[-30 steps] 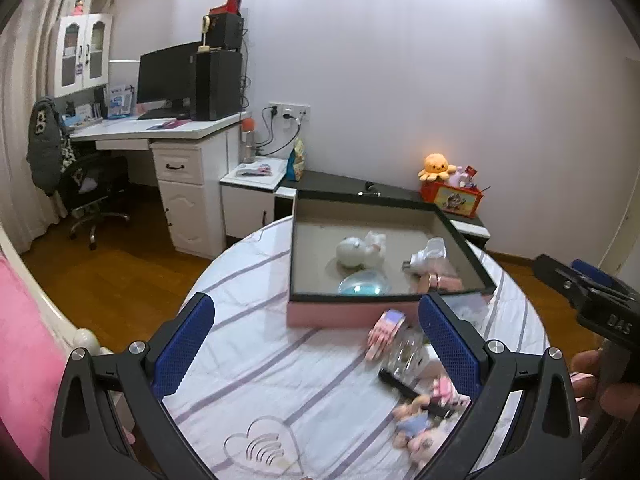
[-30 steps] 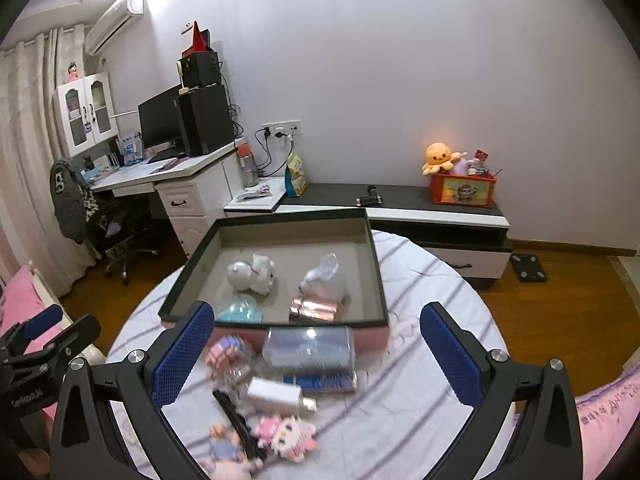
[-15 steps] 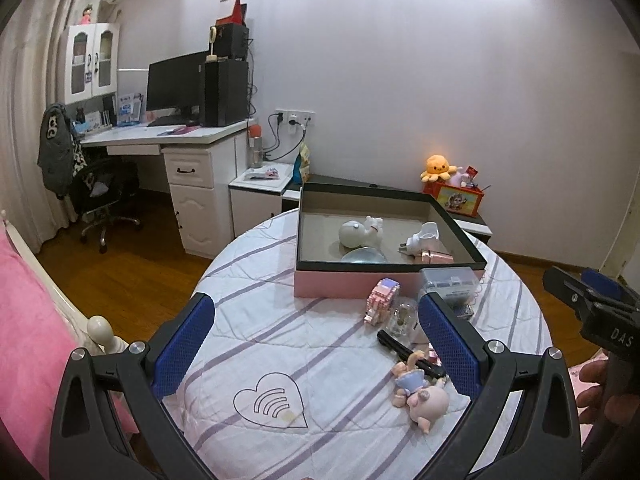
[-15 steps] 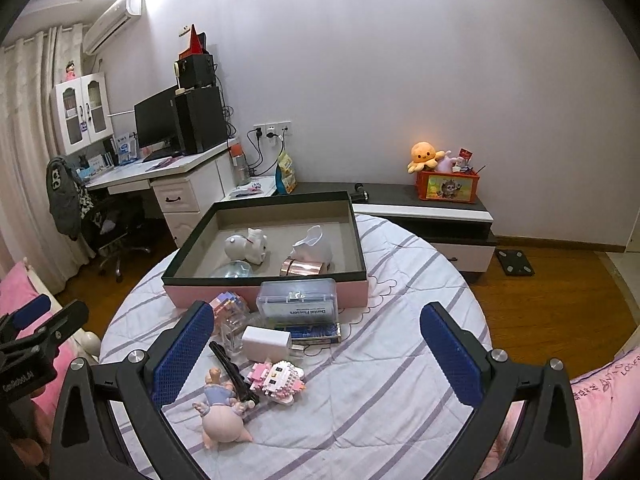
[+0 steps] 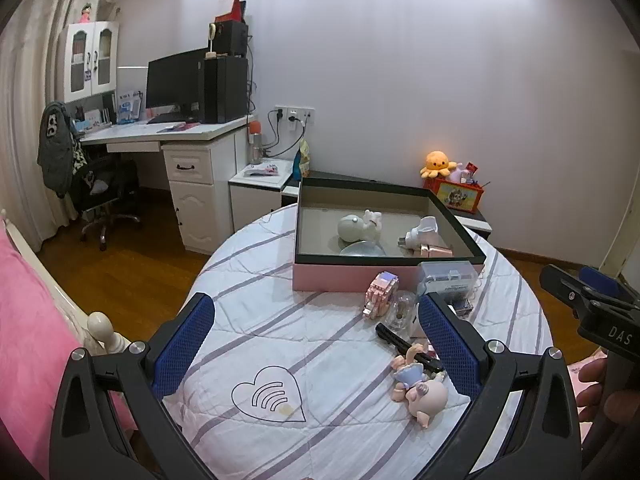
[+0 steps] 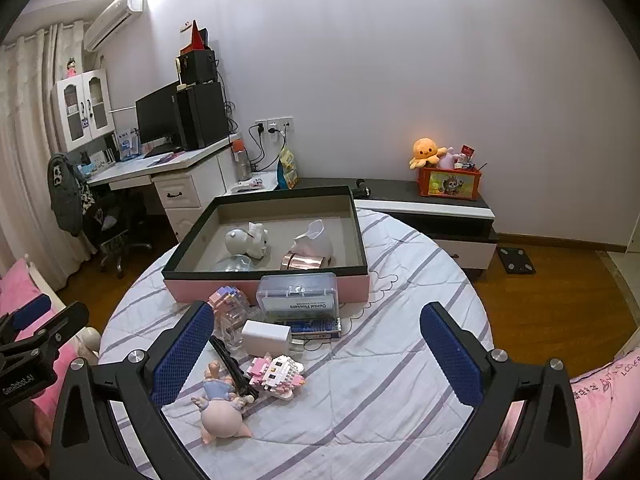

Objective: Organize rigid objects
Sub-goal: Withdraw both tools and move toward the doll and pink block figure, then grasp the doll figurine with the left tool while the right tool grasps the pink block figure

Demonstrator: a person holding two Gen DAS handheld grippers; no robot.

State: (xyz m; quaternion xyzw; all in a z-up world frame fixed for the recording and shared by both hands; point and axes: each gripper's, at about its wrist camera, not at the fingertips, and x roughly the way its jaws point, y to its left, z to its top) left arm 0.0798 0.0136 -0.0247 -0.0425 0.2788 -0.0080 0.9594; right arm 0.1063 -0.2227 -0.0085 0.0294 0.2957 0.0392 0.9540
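A pink box with a dark rim (image 5: 384,278) (image 6: 362,236) sits at the far side of the round table; inside lie a white figure (image 6: 246,240), a white holder (image 6: 316,240), a copper piece and a clear dome. In front of it lie a clear flosser case (image 6: 298,298), a white charger (image 6: 266,336), block figures (image 6: 276,372) (image 5: 380,288), a black clip (image 5: 404,346) and a pig doll (image 6: 220,408) (image 5: 420,388). My left gripper (image 5: 316,340) and right gripper (image 6: 316,352) are open, empty, held above the table's near side.
The table carries a striped white cloth (image 5: 280,340) with a heart mark. A desk with monitor (image 5: 176,80) and chair stand at the far left. A low cabinet (image 6: 424,208) with toys is behind the table. Pink bedding (image 5: 24,340) lies on both sides.
Both grippers have pulled back and risen from the box, so the whole table and the loose items now show. Both stay open and empty.
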